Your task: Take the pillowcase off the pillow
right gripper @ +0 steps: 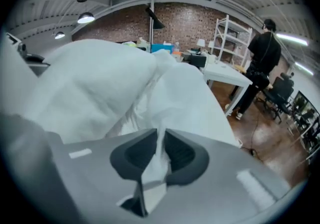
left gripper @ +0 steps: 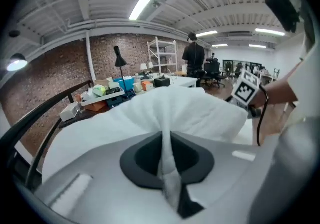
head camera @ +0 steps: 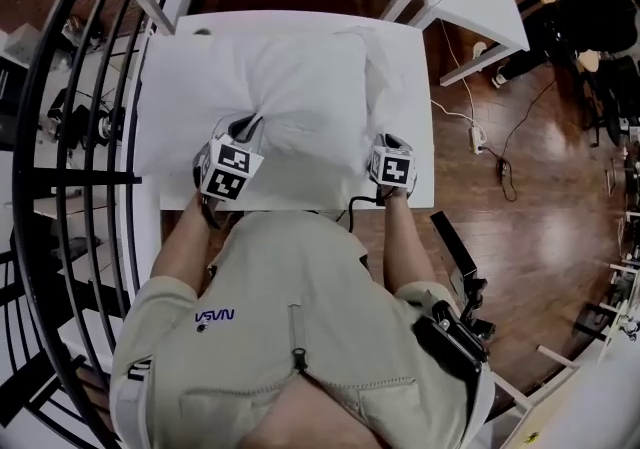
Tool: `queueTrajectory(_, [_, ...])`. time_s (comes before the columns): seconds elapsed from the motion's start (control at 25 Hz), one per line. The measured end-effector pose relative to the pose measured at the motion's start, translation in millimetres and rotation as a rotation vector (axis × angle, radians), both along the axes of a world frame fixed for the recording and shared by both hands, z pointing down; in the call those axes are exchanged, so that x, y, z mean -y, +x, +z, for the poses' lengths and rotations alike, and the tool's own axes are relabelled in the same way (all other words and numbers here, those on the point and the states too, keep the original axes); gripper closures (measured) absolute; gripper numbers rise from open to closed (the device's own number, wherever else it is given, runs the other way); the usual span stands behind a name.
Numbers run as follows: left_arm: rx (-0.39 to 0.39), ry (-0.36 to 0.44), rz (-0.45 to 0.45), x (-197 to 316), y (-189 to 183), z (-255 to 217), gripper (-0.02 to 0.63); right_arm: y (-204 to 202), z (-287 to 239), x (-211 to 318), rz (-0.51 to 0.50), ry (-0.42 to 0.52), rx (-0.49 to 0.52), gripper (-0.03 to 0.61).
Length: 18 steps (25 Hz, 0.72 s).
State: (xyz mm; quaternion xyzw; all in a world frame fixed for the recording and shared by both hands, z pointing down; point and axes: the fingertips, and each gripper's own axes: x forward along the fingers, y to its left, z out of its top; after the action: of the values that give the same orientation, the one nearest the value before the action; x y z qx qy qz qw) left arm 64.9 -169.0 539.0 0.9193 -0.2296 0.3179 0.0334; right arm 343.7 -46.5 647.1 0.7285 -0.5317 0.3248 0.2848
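1. Leftmost, the left gripper sits at the near left corner of the pillow. Its jaws are pressed together on an upright ridge of the white pillowcase, which runs up between the dark pads in the left gripper view.
2. Just behind those jaws, on the side away from the pillow, its marker cube carries only black-and-white square patterns.
3. On the near side of the pillow, the person's beige shirt bears dark blue lettering that reads NASA, upside down in the head view.
4. The pillow lies flat on a white table with the pillowcase over it, the cloth creased toward the left gripper's pinch.
5. At the pillow's near right corner, the right gripper has its jaws clamped on a thin fold of the pillowcase. A small flap of that cloth hangs below the pads in the right gripper view.
6. Well beyond the pillow on the right, a person in dark clothes stands on the wooden floor.
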Motion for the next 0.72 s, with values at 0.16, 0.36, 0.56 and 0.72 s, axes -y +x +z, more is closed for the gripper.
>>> queueTrajectory(0.16, [-0.181,0.031,-0.113,25,-16,-56,0.594,14,8,-14,0.037,-0.018,-0.024,0.551])
queueTrajectory(0.36, [-0.377,0.039,-0.234,49,-39,-116,0.598,20,17,-27,0.064,-0.037,-0.03,0.557])
queueTrajectory(0.56, [-0.568,0.057,-0.302,56,-53,-175,0.6,16,25,-32,0.058,-0.042,-0.023,0.557])
queueTrajectory(0.72, [-0.681,0.1,-0.269,48,-39,-212,0.6,12,30,-32,0.058,-0.042,0.001,0.557])
